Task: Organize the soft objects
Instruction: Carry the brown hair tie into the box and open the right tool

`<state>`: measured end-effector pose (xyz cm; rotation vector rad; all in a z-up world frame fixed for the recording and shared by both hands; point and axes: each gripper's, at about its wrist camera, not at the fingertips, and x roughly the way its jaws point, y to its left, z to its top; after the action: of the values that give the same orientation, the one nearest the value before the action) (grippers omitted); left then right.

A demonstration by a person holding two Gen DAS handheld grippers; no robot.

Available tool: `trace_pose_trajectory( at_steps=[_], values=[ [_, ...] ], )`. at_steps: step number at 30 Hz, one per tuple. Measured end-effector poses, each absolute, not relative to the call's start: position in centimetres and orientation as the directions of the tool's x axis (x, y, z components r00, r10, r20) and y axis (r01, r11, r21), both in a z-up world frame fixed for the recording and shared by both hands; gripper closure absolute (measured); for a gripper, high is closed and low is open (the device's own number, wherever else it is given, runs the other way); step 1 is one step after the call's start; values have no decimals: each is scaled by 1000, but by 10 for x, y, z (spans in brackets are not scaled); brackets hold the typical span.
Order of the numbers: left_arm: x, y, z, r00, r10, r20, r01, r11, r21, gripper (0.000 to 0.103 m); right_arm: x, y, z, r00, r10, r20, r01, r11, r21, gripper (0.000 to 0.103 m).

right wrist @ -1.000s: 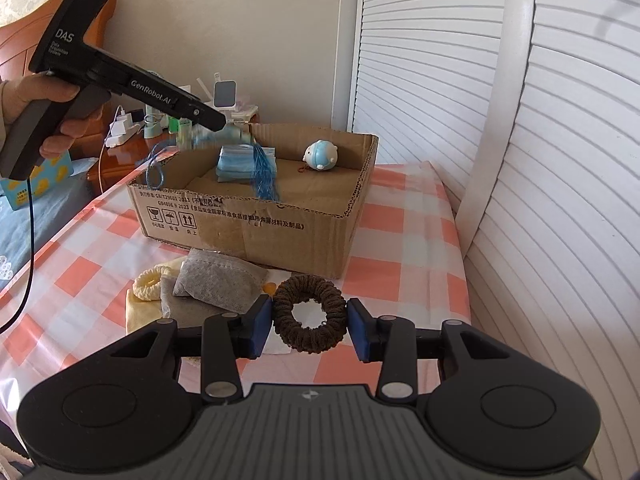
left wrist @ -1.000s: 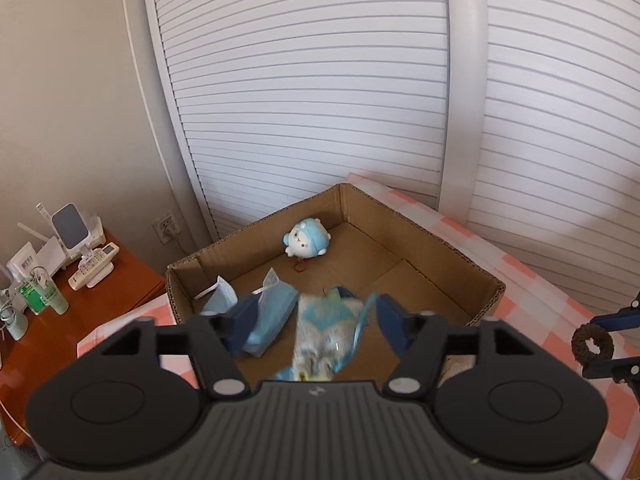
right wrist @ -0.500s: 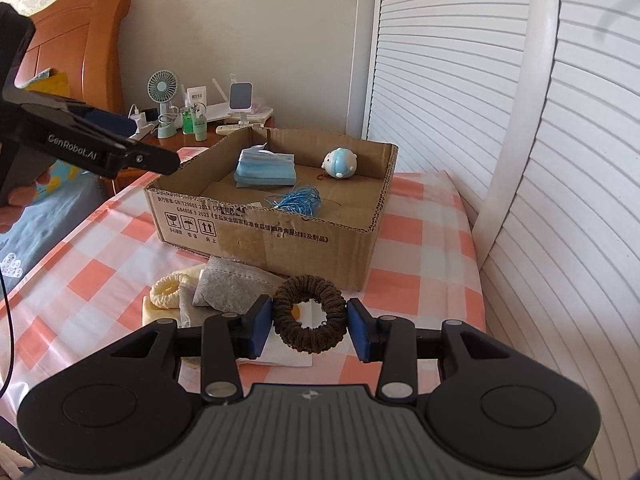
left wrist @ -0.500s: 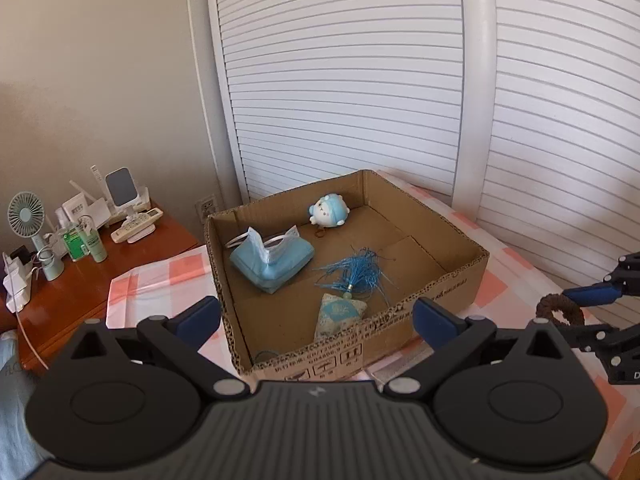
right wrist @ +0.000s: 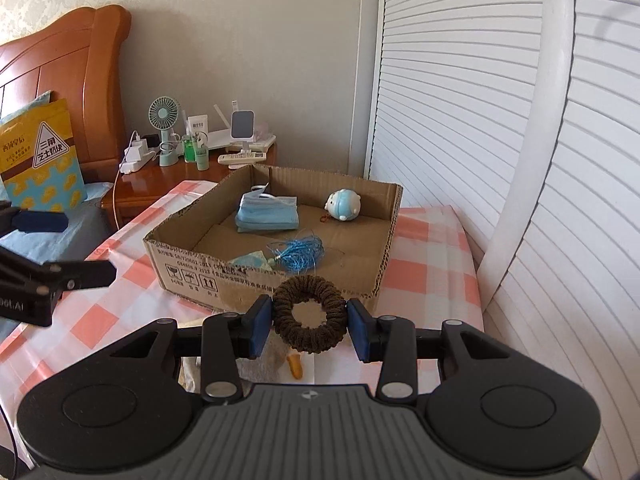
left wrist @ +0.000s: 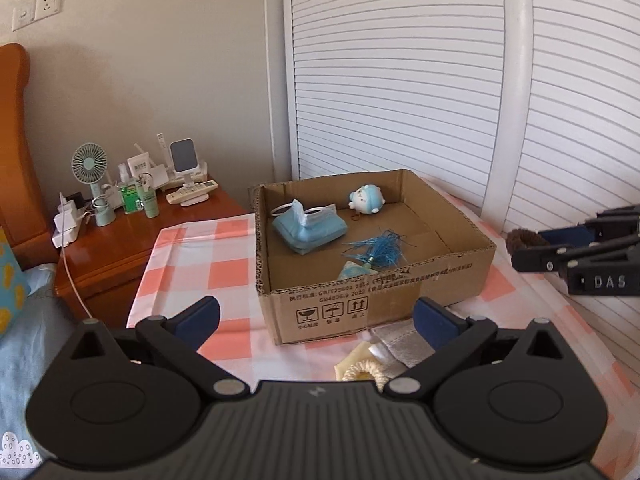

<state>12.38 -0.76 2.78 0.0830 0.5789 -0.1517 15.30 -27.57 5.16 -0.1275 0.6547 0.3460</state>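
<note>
Right gripper jaws pinch the brown scrunchie across its ring, at lower centre of the right view. The box lies straight ahead beyond its near wall, so the likely move is forward and over the rim; masks, plush and tassel already sit inside. Left gripper jaws stand wide and empty, box ahead, more soft items on the cloth below it.

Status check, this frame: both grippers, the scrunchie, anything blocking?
Left gripper open, empty. Right gripper shut on brown scrunchie. Cardboard box ahead, path unobstructed.
</note>
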Motion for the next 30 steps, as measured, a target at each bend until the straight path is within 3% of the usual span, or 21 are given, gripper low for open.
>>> trace_pose_trajectory(
  at_steps=[12,25,26,28,30],
  values=[
    [110,3,23,841,-60,-537,97,995,40,1,231,-256,75,748,295,-595,-383,923,-24,57],
    [110,12,15,825,-5,-566,42,998,52,1,343,-229,57,716,257,-649,-360,933,-27,57],
    [109,12,15,824,-2,-567,38,998,51,1,350,-227,55,713,252,-654,-355,935,-27,53],
    [108,13,15,824,2,-567,35,998,53,1,363,-226,50,717,226,-659,-333,942,-40,30],
    [108,14,15,823,0,-568,36,998,51,1,373,-225,45,714,199,-671,-308,950,-46,17]
  ],
)
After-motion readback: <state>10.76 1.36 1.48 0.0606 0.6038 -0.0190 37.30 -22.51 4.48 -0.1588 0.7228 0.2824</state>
